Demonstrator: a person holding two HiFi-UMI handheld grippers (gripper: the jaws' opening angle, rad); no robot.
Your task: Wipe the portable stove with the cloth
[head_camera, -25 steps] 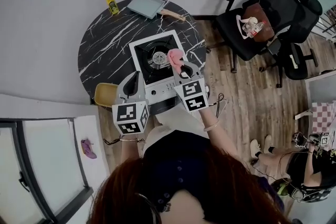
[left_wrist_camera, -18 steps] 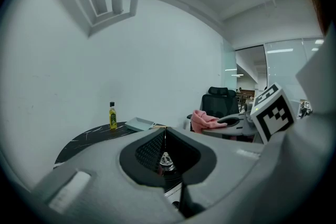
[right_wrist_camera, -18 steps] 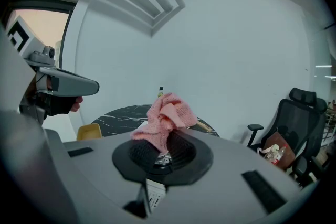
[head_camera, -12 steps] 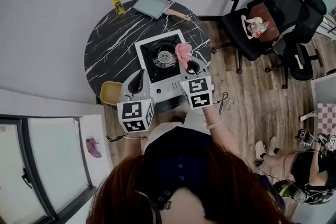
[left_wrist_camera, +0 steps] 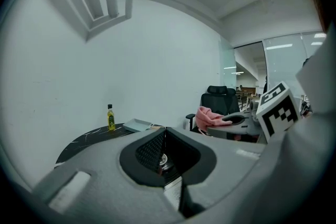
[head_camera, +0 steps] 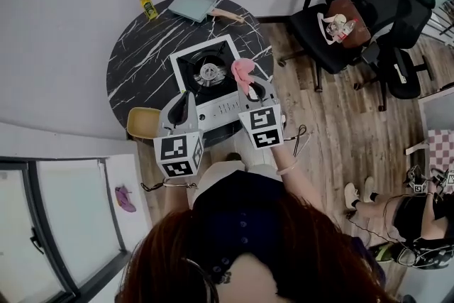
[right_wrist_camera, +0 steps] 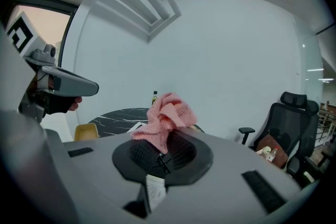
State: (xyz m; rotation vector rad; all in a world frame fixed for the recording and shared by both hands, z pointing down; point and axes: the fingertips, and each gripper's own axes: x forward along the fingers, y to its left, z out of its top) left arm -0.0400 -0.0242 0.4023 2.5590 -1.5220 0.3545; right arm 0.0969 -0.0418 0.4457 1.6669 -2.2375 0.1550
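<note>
On the round black marble table (head_camera: 138,60), near its front-right edge, sits the portable stove (head_camera: 209,76): white body, black top, burner in the middle. R gripper (head_camera: 248,86) is clamped on the pink cloth (head_camera: 242,72). In the right gripper view the jaws are shut on the bunched fabric (right_wrist_camera: 165,115), which bulges up and fwd past the tips of the gripper (right_wrist_camera: 163,152). From the head view the cloth is over the stove's right edge, beside the burner; can't tell if it's touching the stove top or held just above it. L gripper (head_camera: 181,104) is by the stove's near-left corner, pointing at the stove w/ nothing in it. In the left gripper view the gripper (left_wrist_camera: 165,134) has its jaw tips together, and the burner shows through the hollow behind them. That same view catches the cloth (left_wrist_camera: 208,117) off to the right, w/ the other gripper's marker cube (left_wrist_camera: 276,112) beside it. At the table's far edge stand a small yellow bottle (head_camera: 147,3) and, just to its right, a flat blue-grey tray (head_camera: 191,6) w/ a wooden handle. A yellow seat (head_camera: 142,124) is tucked at the table's near-left edge. Black office chair (head_camera: 340,18) stands on the wood floor, well apart to the right.
</note>
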